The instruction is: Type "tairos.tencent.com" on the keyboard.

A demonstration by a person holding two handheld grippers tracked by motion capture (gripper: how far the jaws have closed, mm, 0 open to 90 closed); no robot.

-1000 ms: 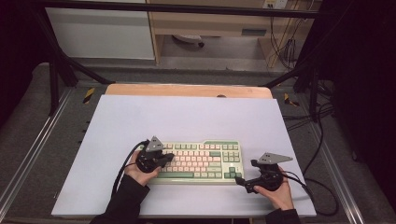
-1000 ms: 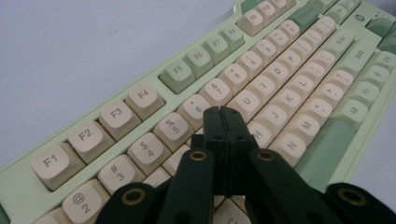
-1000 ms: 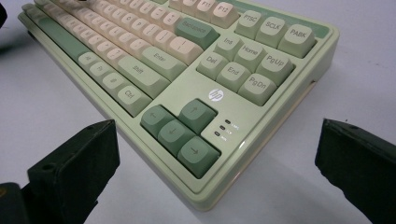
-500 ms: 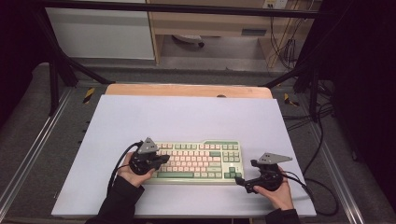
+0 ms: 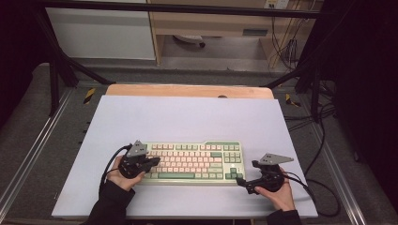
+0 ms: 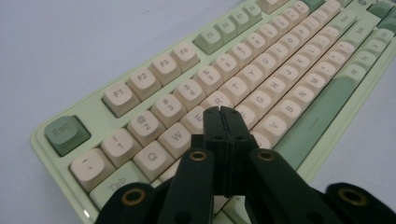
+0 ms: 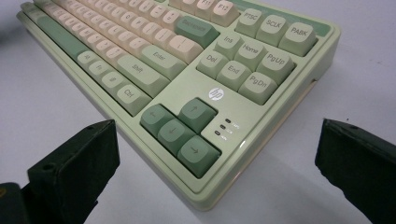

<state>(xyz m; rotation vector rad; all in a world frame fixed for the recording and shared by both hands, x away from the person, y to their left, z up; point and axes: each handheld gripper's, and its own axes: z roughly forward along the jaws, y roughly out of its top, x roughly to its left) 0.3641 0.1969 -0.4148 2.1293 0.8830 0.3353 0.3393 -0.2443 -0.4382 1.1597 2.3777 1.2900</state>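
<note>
Pale green keyboard [image 5: 195, 161] with cream and darker green keys, lying flat, keys up, near the front edge of the white surface [image 5: 187, 117].

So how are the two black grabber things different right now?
The left gripper has its jaws shut together; the right gripper has them wide open. The left one hangs over the letter keys of the keyboard; the right one sits beside its arrow-key corner. Both are black and hand-held.
</note>
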